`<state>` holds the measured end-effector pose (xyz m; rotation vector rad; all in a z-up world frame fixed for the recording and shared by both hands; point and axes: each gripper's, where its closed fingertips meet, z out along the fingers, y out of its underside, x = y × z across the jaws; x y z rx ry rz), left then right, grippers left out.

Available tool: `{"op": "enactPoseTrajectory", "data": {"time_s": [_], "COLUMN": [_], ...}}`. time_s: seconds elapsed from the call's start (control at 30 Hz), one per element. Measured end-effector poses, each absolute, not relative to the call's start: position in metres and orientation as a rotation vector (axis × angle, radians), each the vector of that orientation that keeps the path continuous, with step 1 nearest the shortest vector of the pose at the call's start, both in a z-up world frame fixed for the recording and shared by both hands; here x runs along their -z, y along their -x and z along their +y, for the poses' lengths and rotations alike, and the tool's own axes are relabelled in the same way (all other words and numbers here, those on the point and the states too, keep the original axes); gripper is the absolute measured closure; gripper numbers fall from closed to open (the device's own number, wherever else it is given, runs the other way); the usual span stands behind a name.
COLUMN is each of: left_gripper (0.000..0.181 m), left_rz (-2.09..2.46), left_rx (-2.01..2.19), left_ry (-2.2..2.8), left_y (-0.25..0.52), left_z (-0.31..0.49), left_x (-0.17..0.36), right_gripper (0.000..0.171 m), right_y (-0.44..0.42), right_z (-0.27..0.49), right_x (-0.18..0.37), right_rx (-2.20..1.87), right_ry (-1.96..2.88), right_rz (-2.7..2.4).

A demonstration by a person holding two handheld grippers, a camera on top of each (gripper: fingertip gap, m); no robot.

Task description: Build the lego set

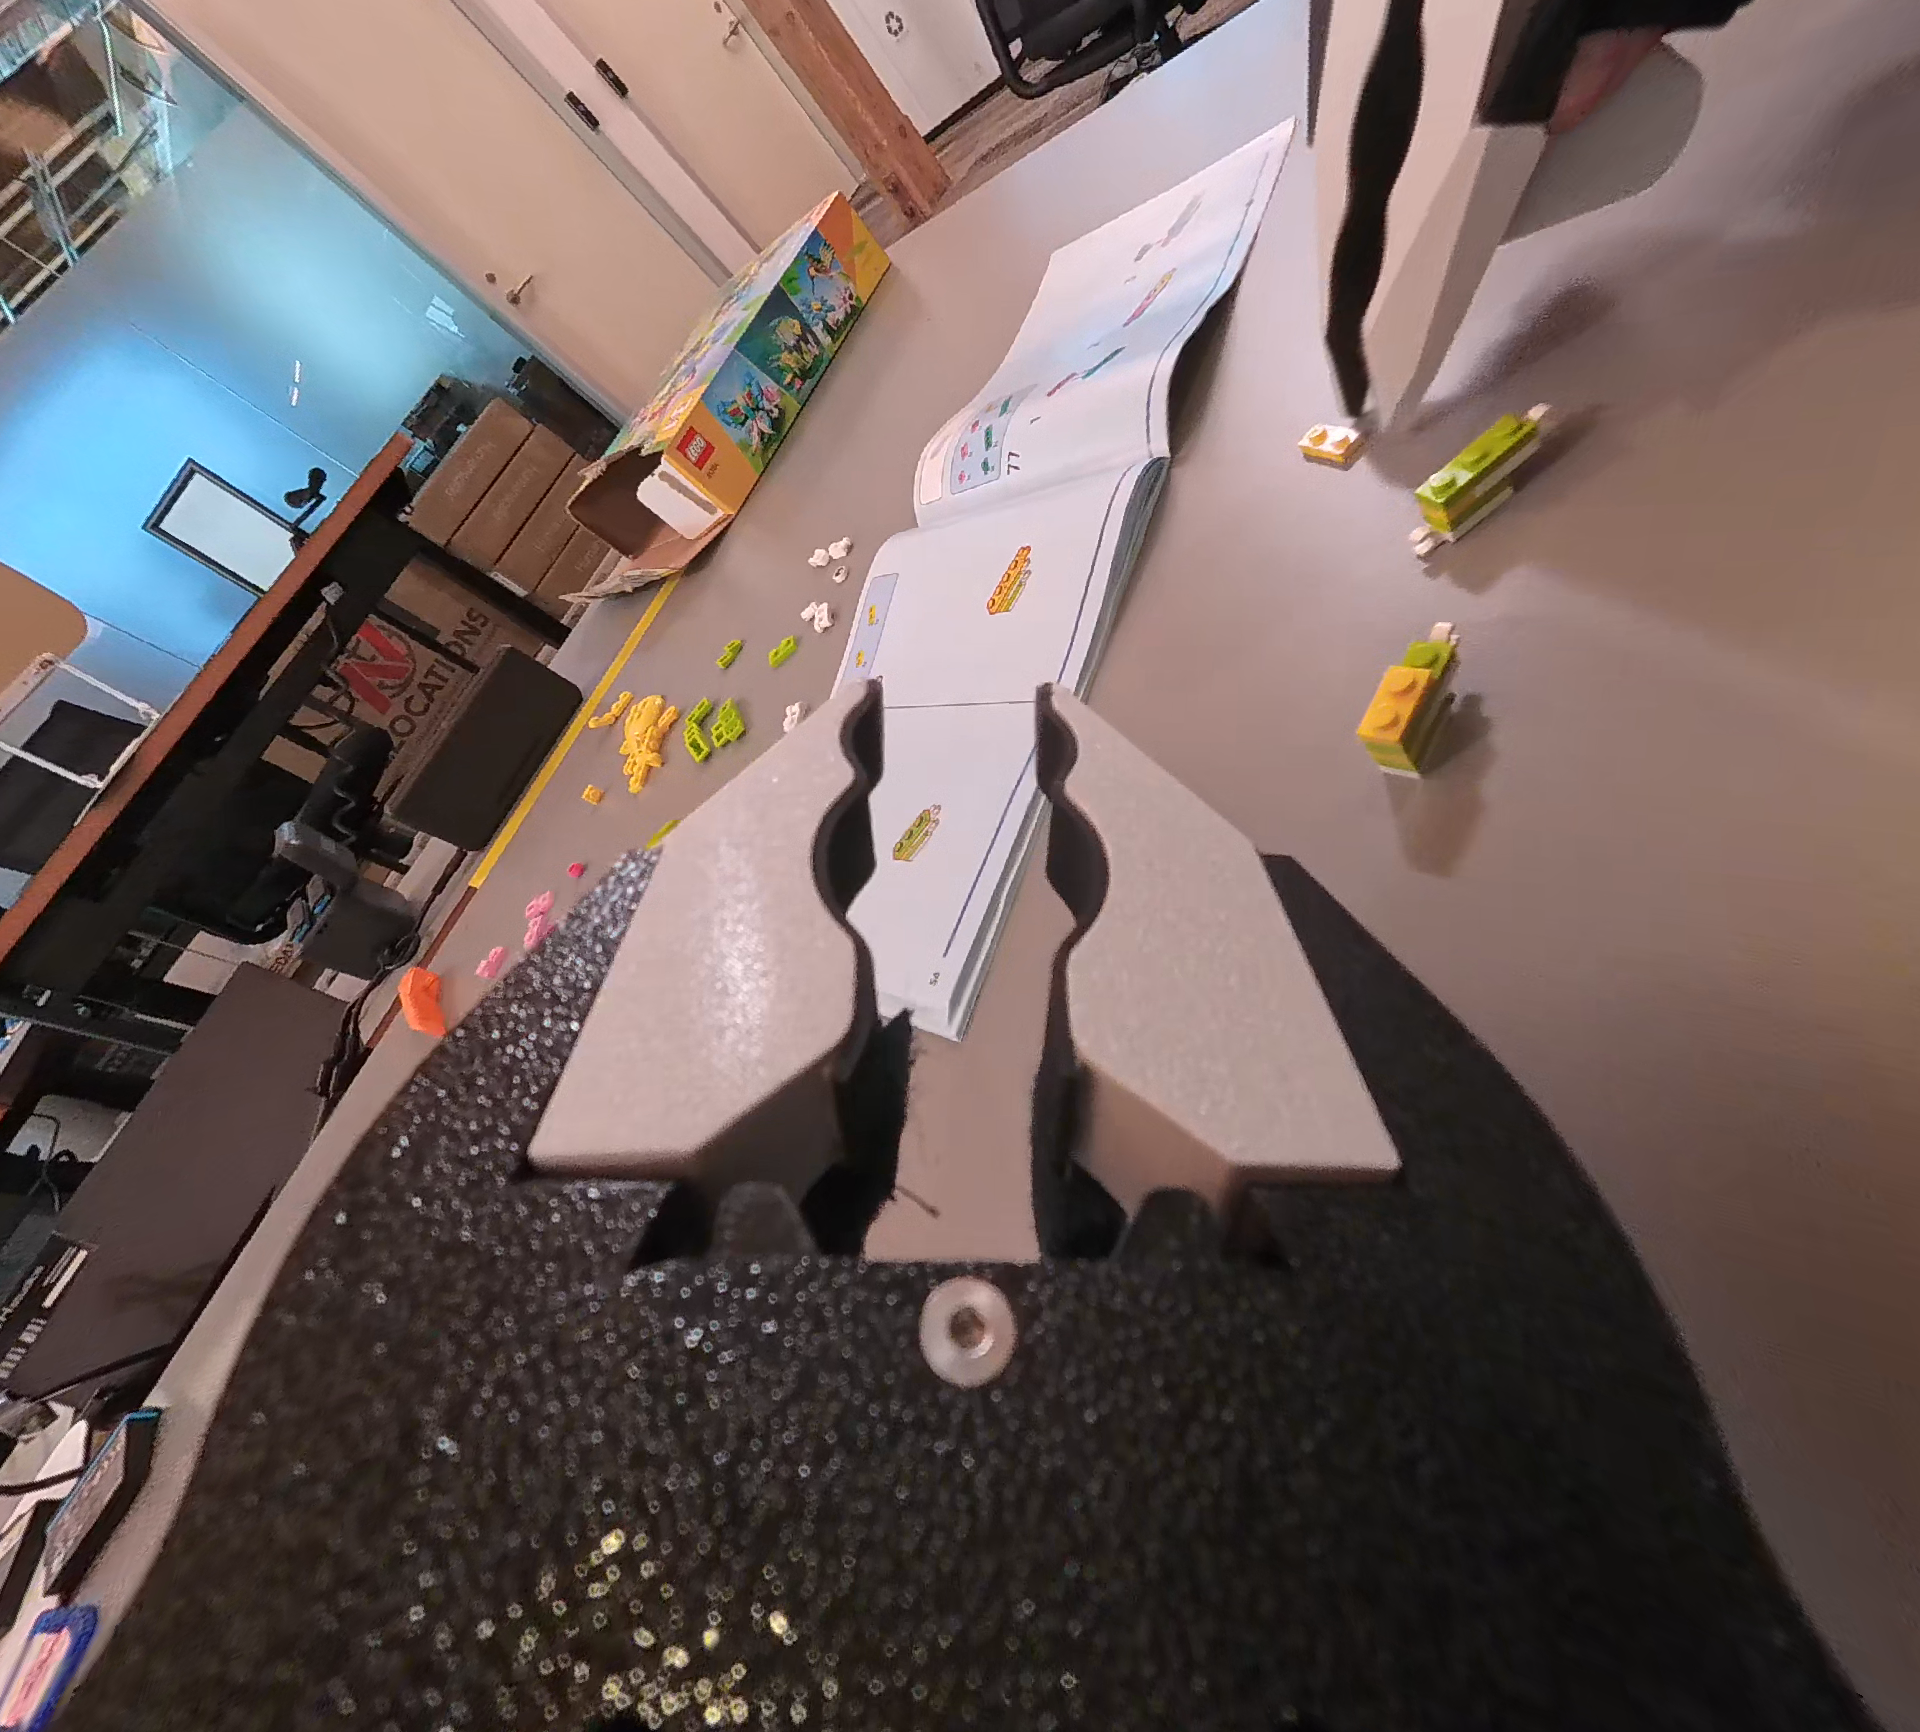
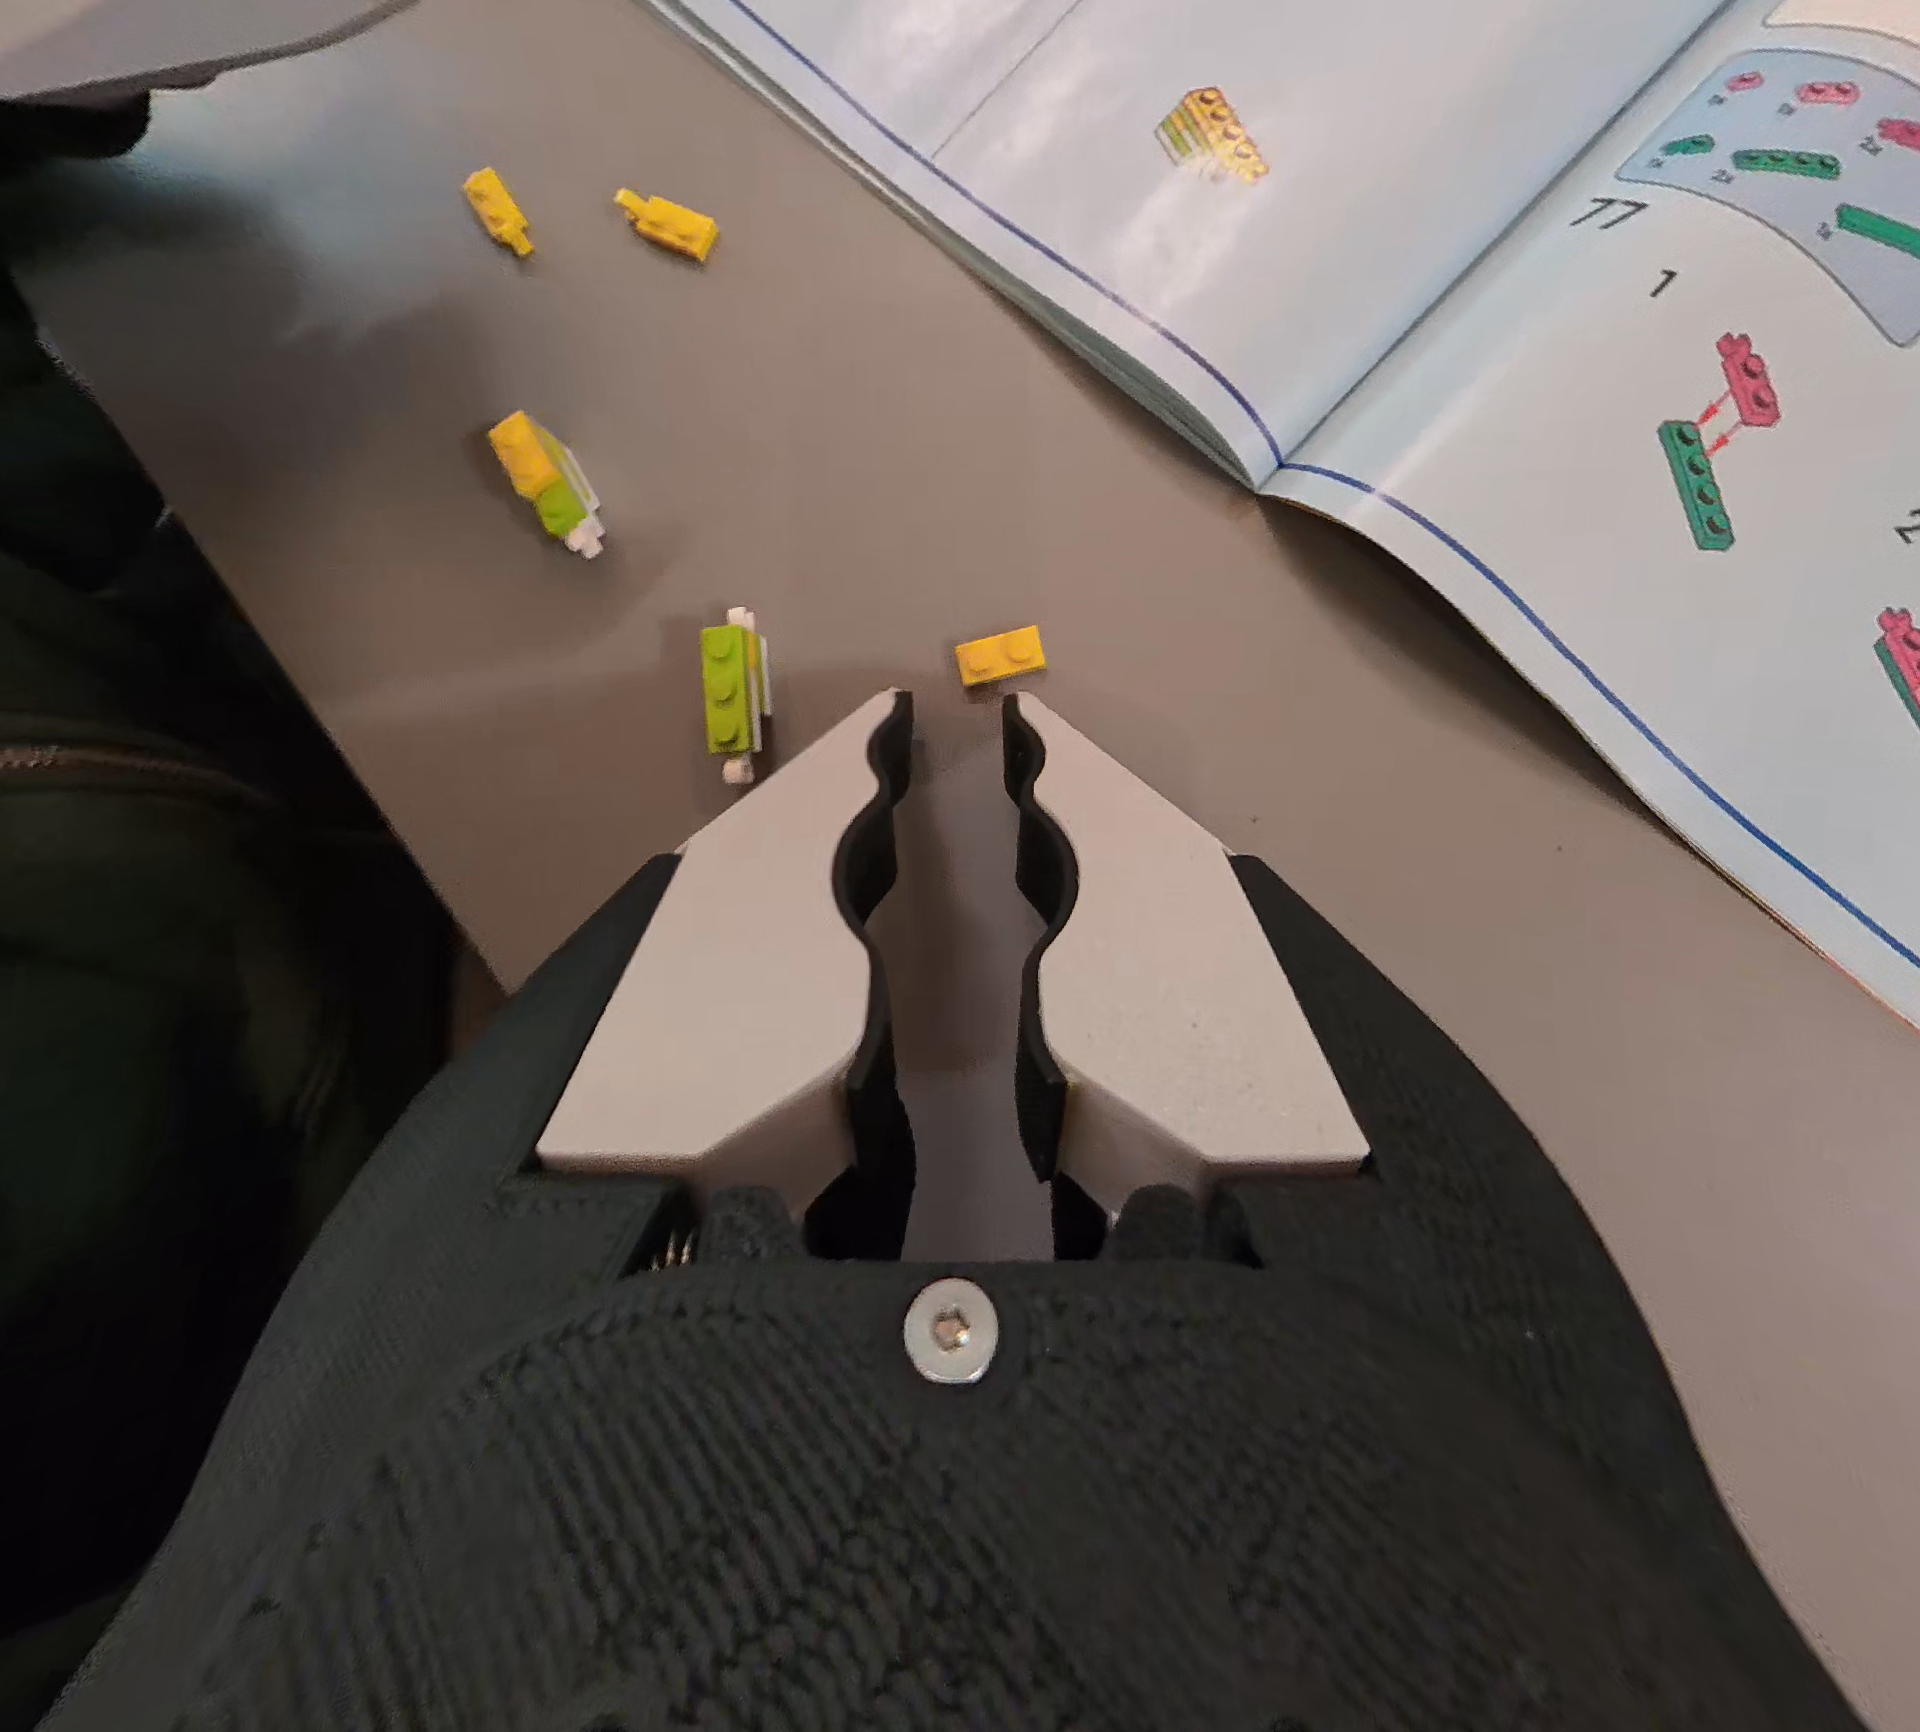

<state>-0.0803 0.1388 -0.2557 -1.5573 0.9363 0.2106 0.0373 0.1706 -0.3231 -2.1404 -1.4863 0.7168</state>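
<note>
The right gripper [image 2: 957,711] hangs low over the grey desk [image 2: 1299,903] with its jaws parted and nothing between them. Just past its fingertips lies a small yellow plate [image 2: 1000,655], flat, studs up, apart from the tips. Just left of the left finger sits a lime and white stack [image 2: 734,690], lying lengthwise with a white peg at its near end. Farther left is a yellow and lime stack [image 2: 543,474], tilted. Beyond that, two small yellow hinge pieces [image 2: 499,209] lie near each other but apart. The open instruction booklet [image 2: 1455,394] spreads across the upper right, its pages showing build steps.

The left gripper [image 1: 958,706] is released too, jaws apart and empty, held over the near edge of the booklet [image 1: 977,643]. To its right the yellow and lime stack [image 1: 1405,714] stands on the desk [image 1: 1558,955], and farther on the lime and white stack [image 1: 1475,473] lies near the yellow plate [image 1: 1331,442], with the right gripper [image 1: 1377,404] tip-down just beside the plate. Left of the booklet lie scattered loose pieces [image 1: 665,732] in yellow, lime, white and pink. Beyond them the set's box [image 1: 748,394] lies open-ended near the desk's far edge.
</note>
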Motion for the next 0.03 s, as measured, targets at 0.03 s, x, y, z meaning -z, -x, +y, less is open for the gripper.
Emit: {"op": "enactPoseTrajectory", "data": {"time_s": [0.03], "left_gripper": [0.155], "left_rz": [0.935], "left_rx": [-0.206], "left_ry": [1.561], "left_y": [0.0803], "left_z": [0.1389], "left_x": [0.2562], "right_gripper": [0.158], "right_y": [-0.0349], "right_z": [0.1725], "right_x": [0.3234], "right_rx": [-0.713], "right_ry": [2.141], "right_rz": [-1.462]}}
